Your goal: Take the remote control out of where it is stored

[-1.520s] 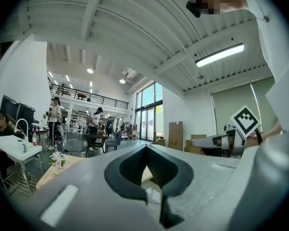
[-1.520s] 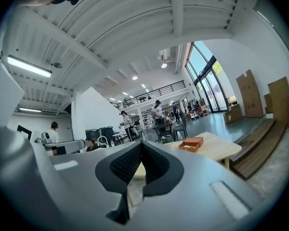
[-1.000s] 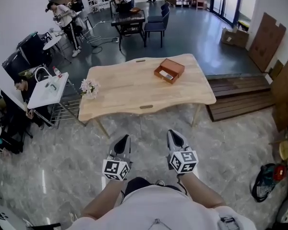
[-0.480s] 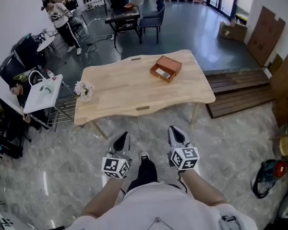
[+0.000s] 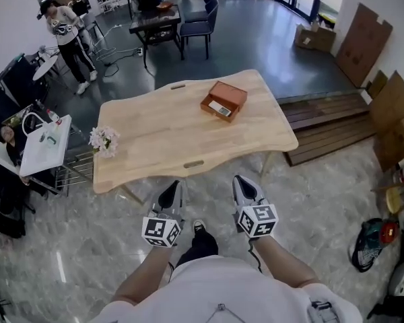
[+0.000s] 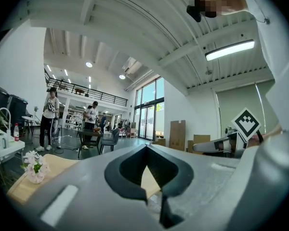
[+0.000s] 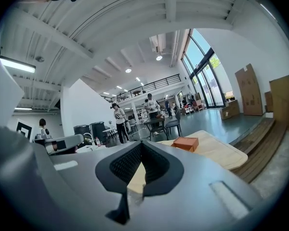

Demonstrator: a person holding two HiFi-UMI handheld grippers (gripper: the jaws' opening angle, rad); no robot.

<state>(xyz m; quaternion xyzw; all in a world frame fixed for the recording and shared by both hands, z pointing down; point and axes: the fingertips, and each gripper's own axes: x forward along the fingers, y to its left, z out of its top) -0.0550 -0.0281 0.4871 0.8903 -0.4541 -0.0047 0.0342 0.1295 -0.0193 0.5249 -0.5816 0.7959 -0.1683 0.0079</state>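
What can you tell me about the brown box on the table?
The brown box is a shallow rectangular case, cardboard or wood by its look. It lies flat on the far right part of the wooden table, askew to its edges. Its near part looks open, with a small pale slab inside. Nothing else touches it.

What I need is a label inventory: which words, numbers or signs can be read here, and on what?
None: no legible words or numbers in any view.
On left gripper and right gripper: black-and-white square markers, no letters.
Inside the orange box on the wooden table: pale item, too small to read.
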